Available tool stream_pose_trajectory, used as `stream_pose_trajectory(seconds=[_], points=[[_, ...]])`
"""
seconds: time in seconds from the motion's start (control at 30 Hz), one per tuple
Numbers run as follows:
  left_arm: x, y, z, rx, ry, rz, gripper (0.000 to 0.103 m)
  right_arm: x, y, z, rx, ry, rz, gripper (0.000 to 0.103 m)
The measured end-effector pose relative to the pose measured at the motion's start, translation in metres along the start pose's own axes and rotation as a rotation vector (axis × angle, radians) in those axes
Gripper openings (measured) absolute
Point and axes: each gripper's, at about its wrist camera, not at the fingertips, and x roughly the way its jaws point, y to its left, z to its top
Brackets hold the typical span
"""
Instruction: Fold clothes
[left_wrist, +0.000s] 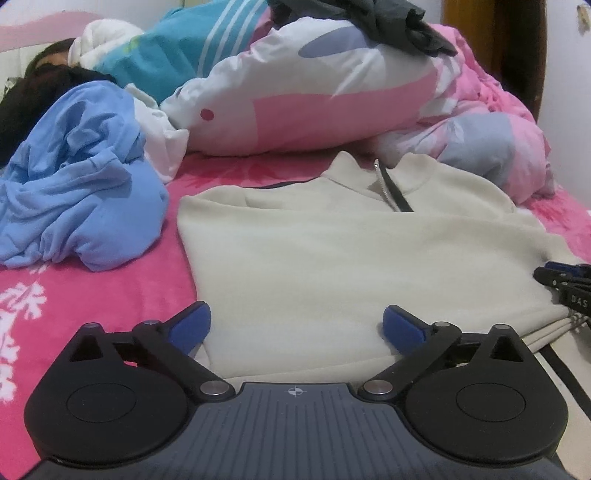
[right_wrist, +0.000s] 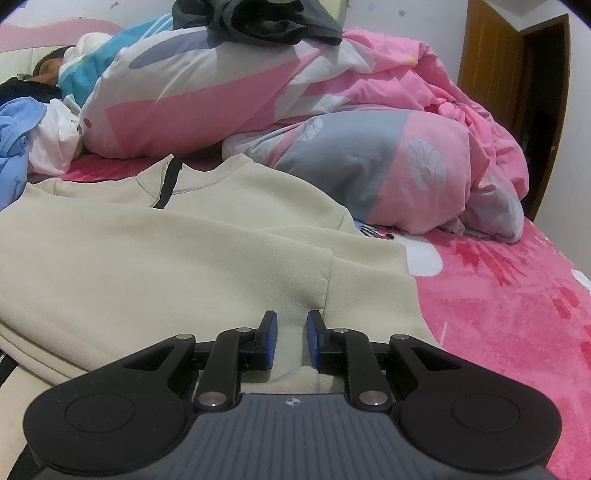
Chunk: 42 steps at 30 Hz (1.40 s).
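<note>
A cream zip-neck sweater (left_wrist: 332, 258) lies flat on the pink bed cover, collar and zip toward the far side. My left gripper (left_wrist: 295, 321) hangs over the sweater's near edge with its blue pads spread wide apart, nothing pressed between them. In the right wrist view the same sweater (right_wrist: 166, 258) fills the left half. My right gripper (right_wrist: 291, 332) is shut on a pinched fold at the sweater's near right corner, and a crease runs up from the pads. The right gripper's tips (left_wrist: 565, 288) also show at the right edge of the left wrist view, on the hem.
A crumpled light-blue garment (left_wrist: 74, 203) lies left of the sweater. Behind it is a bunched pink, white and grey duvet (left_wrist: 314, 103) with dark clothes (left_wrist: 388, 22) on top. A person (left_wrist: 48, 59) lies at the far left. The pink blanket (right_wrist: 517, 314) lies bare at right, before a brown door (right_wrist: 495, 62).
</note>
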Motion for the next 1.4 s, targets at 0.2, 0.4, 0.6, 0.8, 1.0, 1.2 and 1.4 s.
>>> stream_pose_trajectory(seconds=[0.2, 0.4, 0.6, 0.8, 1.0, 1.2, 1.4], points=[[0.0045, -0.0016, 0.0013, -0.017, 0.018, 0.043, 0.103, 0.0004, -0.0003, -0.0014, 0.001, -0.006, 0.0, 0.019], [0.0045, -0.0009, 0.0009, -0.03, 0.025, 0.05, 0.103, 0.0003, -0.0005, -0.002, 0.002, -0.009, 0.0, 0.019], [0.0052, -0.0004, -0.0004, -0.042, 0.043, 0.06, 0.103, 0.0, -0.001, -0.0019, 0.005, -0.01, 0.002, 0.019], [0.0054, -0.0005, -0.0012, -0.045, 0.046, 0.063, 0.103, -0.0003, 0.0007, -0.0018, 0.003, -0.011, 0.0, 0.019], [0.005, -0.0012, -0.0018, -0.048, 0.047, 0.067, 0.103, -0.0001, 0.0005, -0.002, 0.003, -0.011, -0.001, 0.019], [0.0045, -0.0016, -0.0024, -0.047, 0.045, 0.073, 0.103, -0.0002, 0.0001, -0.0018, 0.004, -0.012, 0.001, 0.019], [0.0047, -0.0016, -0.0026, -0.046, 0.045, 0.074, 0.103, -0.0008, 0.0003, -0.0023, 0.006, -0.013, 0.001, 0.019]])
